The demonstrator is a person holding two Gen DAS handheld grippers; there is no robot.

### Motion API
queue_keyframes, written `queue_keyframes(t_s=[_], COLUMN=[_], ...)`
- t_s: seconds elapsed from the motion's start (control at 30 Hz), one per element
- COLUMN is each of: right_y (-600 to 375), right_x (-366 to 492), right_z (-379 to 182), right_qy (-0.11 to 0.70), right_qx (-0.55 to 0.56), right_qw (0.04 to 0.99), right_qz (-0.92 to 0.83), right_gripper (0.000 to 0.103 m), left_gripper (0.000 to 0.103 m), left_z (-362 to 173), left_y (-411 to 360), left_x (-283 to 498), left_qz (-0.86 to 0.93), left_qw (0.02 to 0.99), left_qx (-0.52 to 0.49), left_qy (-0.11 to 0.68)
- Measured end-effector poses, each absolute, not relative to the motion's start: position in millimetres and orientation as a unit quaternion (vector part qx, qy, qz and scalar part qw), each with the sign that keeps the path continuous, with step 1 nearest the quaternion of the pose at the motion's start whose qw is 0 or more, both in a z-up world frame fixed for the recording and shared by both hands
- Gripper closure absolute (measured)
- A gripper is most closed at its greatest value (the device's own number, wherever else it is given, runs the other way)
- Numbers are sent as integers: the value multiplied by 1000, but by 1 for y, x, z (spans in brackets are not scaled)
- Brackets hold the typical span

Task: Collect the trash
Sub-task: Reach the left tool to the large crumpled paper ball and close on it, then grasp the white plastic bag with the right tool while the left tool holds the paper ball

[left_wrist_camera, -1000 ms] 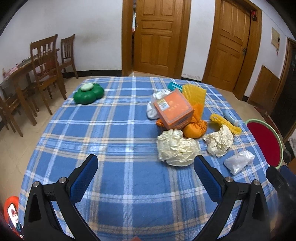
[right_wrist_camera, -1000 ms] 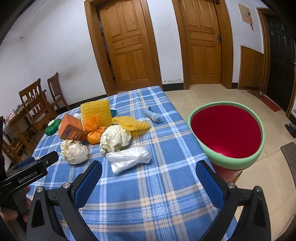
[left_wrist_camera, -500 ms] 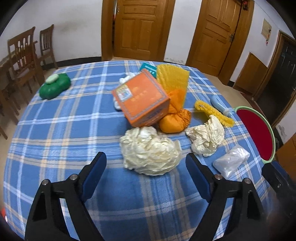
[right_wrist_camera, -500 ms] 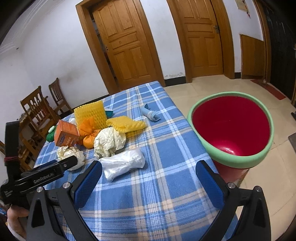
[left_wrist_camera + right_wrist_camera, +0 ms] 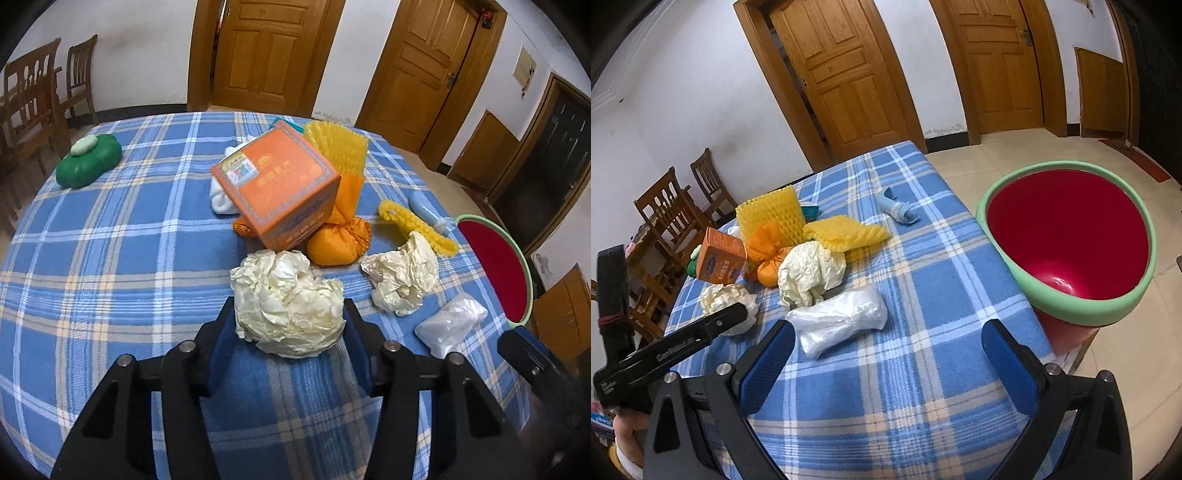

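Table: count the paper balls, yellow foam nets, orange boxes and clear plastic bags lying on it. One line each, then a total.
Paper balls: 2
Yellow foam nets: 2
Orange boxes: 1
Clear plastic bags: 1
Total: 6

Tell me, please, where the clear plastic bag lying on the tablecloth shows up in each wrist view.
Left wrist view: the clear plastic bag lies at the right edge, beyond the crumpled paper wad.
Right wrist view: low centre-left, just ahead of the right gripper.
Shared landmark: the red bin with a green rim beside the table.
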State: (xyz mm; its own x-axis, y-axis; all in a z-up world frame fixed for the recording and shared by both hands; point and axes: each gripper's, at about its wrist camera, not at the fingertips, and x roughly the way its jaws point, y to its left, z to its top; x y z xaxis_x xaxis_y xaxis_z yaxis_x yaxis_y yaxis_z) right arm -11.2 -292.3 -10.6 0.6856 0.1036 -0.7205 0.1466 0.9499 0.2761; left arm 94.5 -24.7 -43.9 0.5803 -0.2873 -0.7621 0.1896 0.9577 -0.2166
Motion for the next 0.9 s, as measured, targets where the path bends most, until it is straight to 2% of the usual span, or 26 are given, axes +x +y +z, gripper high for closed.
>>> queue_keyframes(t_s=[0.47, 0.77, 0.9], right_y=[-262, -239, -234], right_x=[17, 38, 44], right_z=[-23, -37, -41], right_qy=[419, 443, 444], right_qx=[134, 100, 86], right_qw=[898, 891, 891], right_qz=[6, -18, -38], right_gripper=[0, 0, 6], left_gripper=[48, 48, 48], left_z=[-11, -23, -34], left_y=[39, 74, 81], left_x=[85, 98, 105], left_qz=[-82, -52, -56], left_qw=[912, 918, 916], left_qx=[-70, -78, -84], left_qy=[396, 385, 389])
